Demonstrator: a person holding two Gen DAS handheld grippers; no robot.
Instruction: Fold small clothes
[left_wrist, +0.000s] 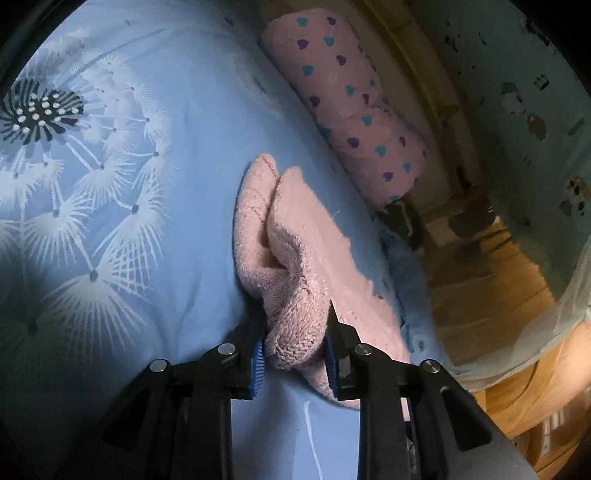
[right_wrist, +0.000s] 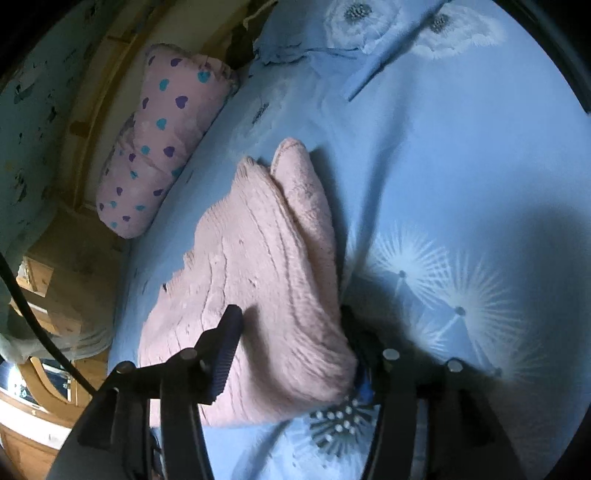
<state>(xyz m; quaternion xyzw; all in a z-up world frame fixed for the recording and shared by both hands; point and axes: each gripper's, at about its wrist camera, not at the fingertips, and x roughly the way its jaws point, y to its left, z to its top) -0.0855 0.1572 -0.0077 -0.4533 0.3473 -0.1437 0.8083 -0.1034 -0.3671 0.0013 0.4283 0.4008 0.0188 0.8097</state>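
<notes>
Pale blue bedding (left_wrist: 177, 229) printed with white dandelion heads covers the bed, and past its far edge stand a wooden bed frame (left_wrist: 439, 110) and a wall speckled with dark marks.

From the left wrist camera, a pink knitted garment (left_wrist: 291, 251) lies bunched on the bedding, near the bed's far edge. Its far end splits into two rounded lobes that press against each other. The left claw (left_wrist: 293, 363) is closed on the near end of the knit, with a wad of it squeezed between the blue pads (left_wrist: 258, 365). The rest of the garment trails away from the claw onto the bedding. A pink pillow (left_wrist: 354, 110) dotted with teal and purple hearts lies beyond the garment, along the bed's edge, apart from it. Wooden flooring (left_wrist: 491, 280) shows on the right, with a sheer whitish cloth at the frame's edge.

From the right wrist camera, the same pink knitted garment (right_wrist: 266, 280) fills the middle, ridged and heaped, its two lobes pointing away. The right claw (right_wrist: 295, 354) straddles the near part of the heap. One finger presses into the knit on top, and the other is half hidden behind the fabric's edge, so the claw grips the garment. The heart pillow (right_wrist: 162, 140) sits to the upper left. A black cable (right_wrist: 40, 328) crosses the lower left corner.
</notes>
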